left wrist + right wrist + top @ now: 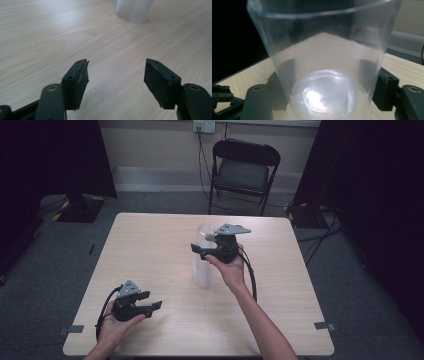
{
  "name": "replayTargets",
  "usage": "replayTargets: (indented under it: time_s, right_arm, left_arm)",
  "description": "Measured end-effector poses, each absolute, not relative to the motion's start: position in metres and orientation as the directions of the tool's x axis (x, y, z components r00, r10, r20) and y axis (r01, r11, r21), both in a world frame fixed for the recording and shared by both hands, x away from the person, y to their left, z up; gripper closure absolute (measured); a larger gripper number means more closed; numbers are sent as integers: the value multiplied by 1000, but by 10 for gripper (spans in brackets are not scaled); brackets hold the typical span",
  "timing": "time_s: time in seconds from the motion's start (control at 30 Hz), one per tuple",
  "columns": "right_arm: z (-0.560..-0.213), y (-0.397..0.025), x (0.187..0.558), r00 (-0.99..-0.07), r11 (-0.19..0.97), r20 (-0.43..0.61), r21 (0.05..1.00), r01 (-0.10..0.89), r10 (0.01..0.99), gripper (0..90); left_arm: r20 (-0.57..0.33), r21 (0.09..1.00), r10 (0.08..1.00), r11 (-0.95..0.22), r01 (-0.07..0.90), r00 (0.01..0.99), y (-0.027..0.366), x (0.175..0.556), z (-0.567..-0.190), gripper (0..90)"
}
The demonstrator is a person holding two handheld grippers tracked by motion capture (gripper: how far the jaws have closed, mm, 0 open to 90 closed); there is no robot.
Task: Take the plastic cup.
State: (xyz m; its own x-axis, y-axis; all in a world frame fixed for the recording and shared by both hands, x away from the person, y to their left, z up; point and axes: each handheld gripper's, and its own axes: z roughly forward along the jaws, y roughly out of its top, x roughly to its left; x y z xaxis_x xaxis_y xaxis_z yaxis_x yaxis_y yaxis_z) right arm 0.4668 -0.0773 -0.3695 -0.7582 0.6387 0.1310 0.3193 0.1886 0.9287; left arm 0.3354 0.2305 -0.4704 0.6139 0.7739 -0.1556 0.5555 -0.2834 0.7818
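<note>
The right gripper (202,251) straddles the upright clear cup stack (202,265), apparently clamping its top cup, while the left gripper (150,302) gapes well apart.

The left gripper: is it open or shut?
Open. The left gripper shows a wide gap of bare table between its jaws, holding nothing.

One wooden table (165,240), one clear plastic cup (202,265), one black folding chair (244,167) and two handheld grippers, left (150,301) and right (197,251), are counted.
</note>
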Motion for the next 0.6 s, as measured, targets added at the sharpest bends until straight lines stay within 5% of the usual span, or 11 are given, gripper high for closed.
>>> replayTargets:
  time_s: [0.6]
  right_arm:
    - [-344, -82, 464, -749, 155, 134, 940, 303, 649, 321]
  left_arm:
    - [-153, 773, 777, -290, 564, 610, 228, 335, -472, 297]
